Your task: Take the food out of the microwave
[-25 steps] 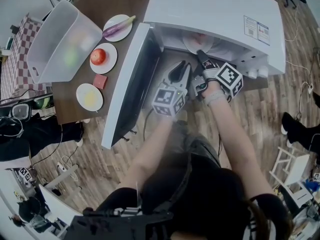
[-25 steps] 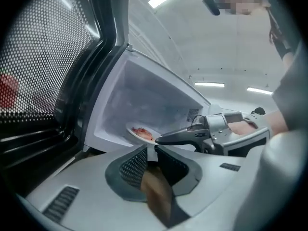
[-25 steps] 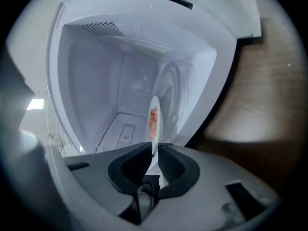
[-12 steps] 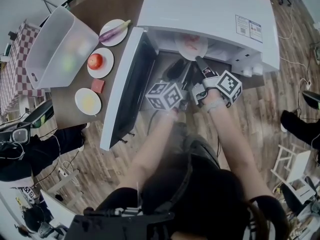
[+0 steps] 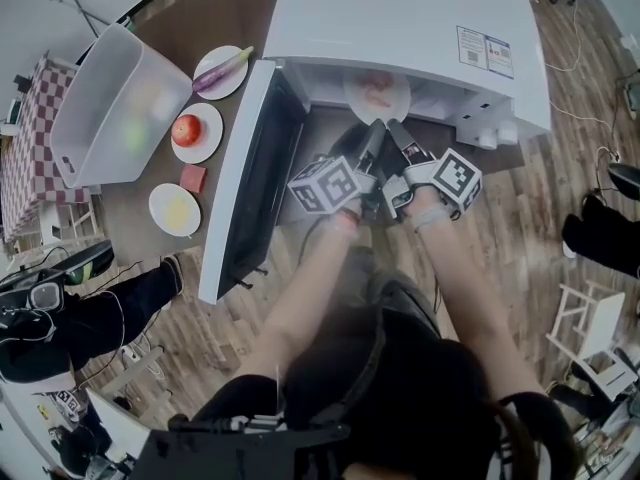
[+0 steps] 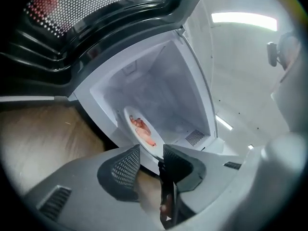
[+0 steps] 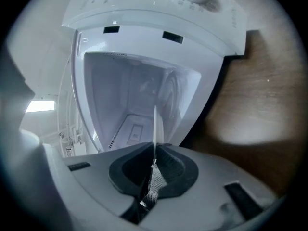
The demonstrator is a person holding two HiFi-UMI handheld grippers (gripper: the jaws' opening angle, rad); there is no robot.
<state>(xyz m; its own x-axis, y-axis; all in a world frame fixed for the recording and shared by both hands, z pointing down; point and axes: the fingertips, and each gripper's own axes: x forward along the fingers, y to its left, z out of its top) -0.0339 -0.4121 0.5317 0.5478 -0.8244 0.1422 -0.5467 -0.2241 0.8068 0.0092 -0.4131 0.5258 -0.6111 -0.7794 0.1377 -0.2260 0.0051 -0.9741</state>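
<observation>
A white plate [image 5: 377, 95] with pink food [image 6: 142, 130] on it sits in the mouth of the open white microwave [image 5: 400, 18]. My right gripper [image 5: 393, 128] is shut on the plate's near rim. In the right gripper view the rim [image 7: 154, 129] shows edge-on, pinched between the jaws of the right gripper [image 7: 154, 155], which have just been closing. Close to its left, my left gripper [image 5: 365, 140] stands open. Its jaws have just been opening wide, then easing in slightly. In the left gripper view the plate [image 6: 128, 121] reaches into the gap of the left gripper [image 6: 151, 155], and the pads are not pressing on it.
The microwave door [image 5: 250, 168] hangs open to the left of both grippers. Left of it on the brown table are a clear bin [image 5: 110, 98], plates with an eggplant [image 5: 222, 68], a tomato [image 5: 187, 130] and a yellow item [image 5: 175, 210], and a red block [image 5: 193, 178].
My left gripper has rolled, so its marker cube shows another face, and its jaws now sit closer to the plate's rim. The right gripper has stayed on the rim, shifting only slightly.
</observation>
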